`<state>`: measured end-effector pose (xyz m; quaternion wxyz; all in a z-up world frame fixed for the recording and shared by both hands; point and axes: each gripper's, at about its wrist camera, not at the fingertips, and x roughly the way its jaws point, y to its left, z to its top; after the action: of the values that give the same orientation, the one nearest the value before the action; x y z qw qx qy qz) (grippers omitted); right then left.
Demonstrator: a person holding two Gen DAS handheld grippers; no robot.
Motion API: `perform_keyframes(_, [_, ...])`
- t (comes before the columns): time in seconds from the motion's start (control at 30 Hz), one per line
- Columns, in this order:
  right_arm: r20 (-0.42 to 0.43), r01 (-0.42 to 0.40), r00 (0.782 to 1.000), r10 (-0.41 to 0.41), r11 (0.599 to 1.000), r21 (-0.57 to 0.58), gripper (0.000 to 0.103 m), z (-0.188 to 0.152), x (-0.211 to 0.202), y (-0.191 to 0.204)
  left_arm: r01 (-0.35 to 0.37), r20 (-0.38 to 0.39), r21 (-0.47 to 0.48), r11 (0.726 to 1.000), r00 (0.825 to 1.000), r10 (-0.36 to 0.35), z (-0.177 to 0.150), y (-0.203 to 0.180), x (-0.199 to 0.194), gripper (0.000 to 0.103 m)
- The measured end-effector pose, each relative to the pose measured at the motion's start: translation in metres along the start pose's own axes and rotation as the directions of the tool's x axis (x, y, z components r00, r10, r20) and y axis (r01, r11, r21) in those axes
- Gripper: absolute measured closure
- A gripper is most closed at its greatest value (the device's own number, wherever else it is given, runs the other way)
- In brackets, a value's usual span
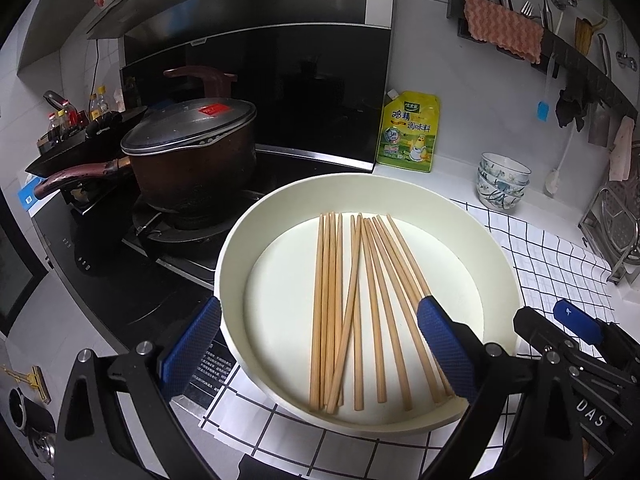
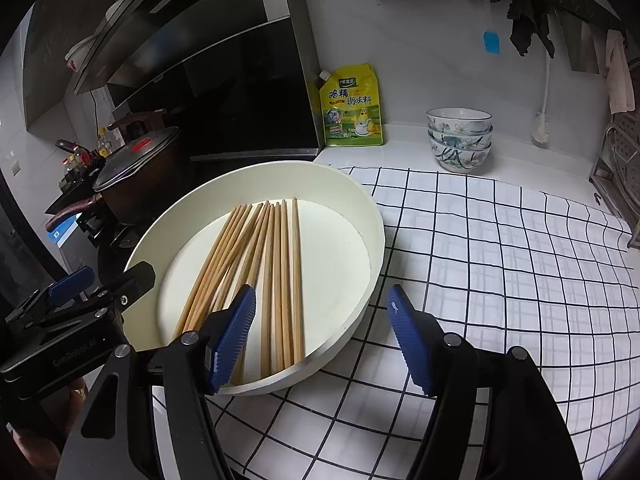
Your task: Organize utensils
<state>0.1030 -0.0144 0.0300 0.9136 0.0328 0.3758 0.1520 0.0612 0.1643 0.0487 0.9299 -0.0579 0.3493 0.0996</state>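
Several wooden chopsticks (image 1: 360,312) lie side by side in a round cream tray (image 1: 496,248) on a white checked cloth. They also show in the right wrist view (image 2: 276,280), in the same tray (image 2: 372,216). My left gripper (image 1: 320,344) is open and empty, its blue pads (image 1: 448,348) spread over the near half of the tray. My right gripper (image 2: 322,336) is open and empty, straddling the tray's near right rim. The right gripper also shows at the lower right of the left wrist view (image 1: 576,320).
A lidded brown pot (image 1: 192,160) stands on the black stove left of the tray. A yellow seasoning pouch (image 1: 408,132) and stacked patterned bowls (image 2: 460,138) stand by the back wall. A wall rail (image 1: 560,44) holds cloths and utensils. A metal rack (image 2: 620,184) stands at right.
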Motion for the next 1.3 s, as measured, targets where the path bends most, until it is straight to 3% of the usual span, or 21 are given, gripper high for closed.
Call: perform_keyframes(1.3, [-0.002,0.008,1.000,-0.008,1.000,-0.003,0.037,-0.0032,-0.0022,-0.0020,-0.010,-0.011,-0.005,1.000,1.000,0.010,-0.0027,-0.0024,-0.0004,0.006])
